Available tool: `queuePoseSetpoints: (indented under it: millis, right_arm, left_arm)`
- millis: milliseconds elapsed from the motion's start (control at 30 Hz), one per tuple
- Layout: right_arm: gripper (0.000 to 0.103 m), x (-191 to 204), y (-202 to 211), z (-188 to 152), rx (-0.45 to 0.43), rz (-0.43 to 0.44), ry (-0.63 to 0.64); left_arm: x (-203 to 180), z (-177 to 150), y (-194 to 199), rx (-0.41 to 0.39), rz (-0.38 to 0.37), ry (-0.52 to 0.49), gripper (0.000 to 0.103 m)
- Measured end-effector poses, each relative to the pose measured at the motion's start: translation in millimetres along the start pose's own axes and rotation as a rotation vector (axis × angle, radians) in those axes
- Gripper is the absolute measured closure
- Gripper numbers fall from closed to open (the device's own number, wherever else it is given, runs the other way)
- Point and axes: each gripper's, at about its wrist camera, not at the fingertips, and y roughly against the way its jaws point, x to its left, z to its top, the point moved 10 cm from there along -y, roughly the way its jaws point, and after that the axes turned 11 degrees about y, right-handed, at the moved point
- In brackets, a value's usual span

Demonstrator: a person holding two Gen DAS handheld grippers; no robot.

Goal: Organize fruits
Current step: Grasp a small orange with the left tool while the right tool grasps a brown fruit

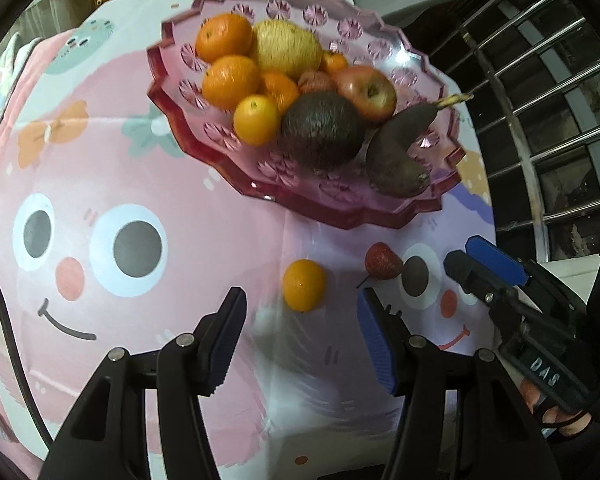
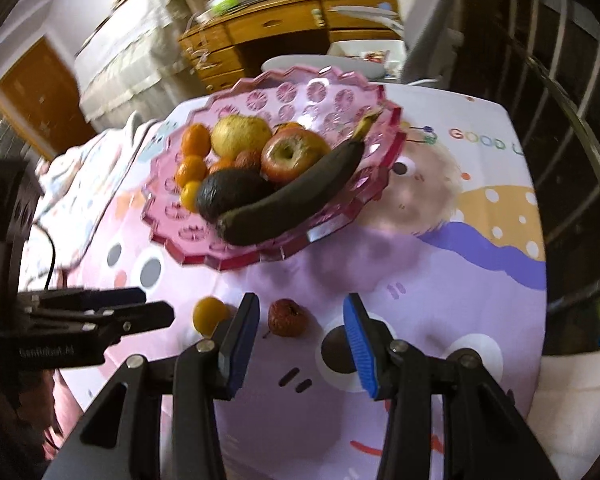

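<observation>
left wrist view: 2 fruits lie loose on the cloth, near the pink tray

my left gripper is spread and empty, the small orange just ahead between its tips; my right gripper is spread and empty too, the strawberry between its fingers; i judge each should straddle its fruit squarely, close gently since the berry looks soft, then lift clear over the tray's scalloped rim

The tablecloth on the bench carries colourful capital letters at its far right edge reading "GOOD", followed by a letter cut off at the cloth's edge, perhaps "U". The black body of the left tongs bears small pale lettering, blurred, seemingly "GenRobot.AI". The right tongs show embossed letters resembling "DAS".
</observation>
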Motion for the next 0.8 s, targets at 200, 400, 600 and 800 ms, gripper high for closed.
queuePoseSetpoints:
  millis: [200,400,600,800]
  right_arm:
    - [0.059,9,-15,-8,-0.012,0.010,0.107]
    - [0.059,20,-27,-14,-0.025,-0.007,0.232]
    - [0.059,24,-37,-20,-0.024,-0.006,0.286]
    - [0.059,27,-45,-23,-0.021,0.002,0.304]
  left_arm:
    - [3,-4,-21,0.015,0.025,0.014,0.047]
    - [4,-8,-39,0.043,0.036,0.028,0.049]
    - [1,-7,-49,0.051,0.037,0.030,0.055]
    - [-3,-7,-56,0.063,0.042,0.027,0.062]
